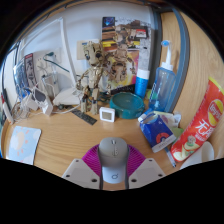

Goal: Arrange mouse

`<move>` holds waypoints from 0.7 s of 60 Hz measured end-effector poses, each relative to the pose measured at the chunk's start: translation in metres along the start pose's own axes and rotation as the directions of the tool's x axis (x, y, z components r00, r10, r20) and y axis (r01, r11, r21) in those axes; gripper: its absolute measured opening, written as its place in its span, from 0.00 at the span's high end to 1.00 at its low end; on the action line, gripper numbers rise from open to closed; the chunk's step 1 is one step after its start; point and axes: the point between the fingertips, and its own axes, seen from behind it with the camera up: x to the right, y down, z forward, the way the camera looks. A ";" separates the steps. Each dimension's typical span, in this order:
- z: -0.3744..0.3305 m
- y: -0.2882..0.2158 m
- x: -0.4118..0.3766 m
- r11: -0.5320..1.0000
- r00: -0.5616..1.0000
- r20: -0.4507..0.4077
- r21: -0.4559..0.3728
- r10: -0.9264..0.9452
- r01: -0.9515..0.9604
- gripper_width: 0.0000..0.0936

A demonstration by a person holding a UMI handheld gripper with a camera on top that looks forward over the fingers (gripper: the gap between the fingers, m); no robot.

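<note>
I have the grey computer mouse [114,160] pinched between the fingers of my gripper [114,172] — both pads press its sides. Beyond the jaws, rightward, lies a red chip bag [199,124] — lettering unreadable.

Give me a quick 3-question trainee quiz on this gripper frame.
1. True or false: the mouse lies between the two fingers of the gripper.
2. What stands just beyond the fingers on the wooden desk, ahead of the mouse?
A. a small white cube
B. a coffee mug
C. a stapler
3. Fill in: the tall red snack bag leans to the ____ side of the gripper.

Key:
1. True. The grey mouse sits between the fingers, on the purple pads; whether they press on it cannot be told.
2. A
3. right
</note>
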 end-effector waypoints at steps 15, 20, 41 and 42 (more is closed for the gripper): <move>-0.089 -0.099 -0.046 0.992 0.999 -0.018 0.119 0.043 -0.040 0.69; -0.137 -0.142 -0.092 0.979 0.999 0.006 0.201 0.037 -0.038 0.69; -0.149 -0.116 -0.319 0.980 0.988 0.140 0.196 -0.063 0.035 0.70; -0.144 -0.109 -0.327 0.984 0.988 0.143 0.174 -0.064 0.038 0.69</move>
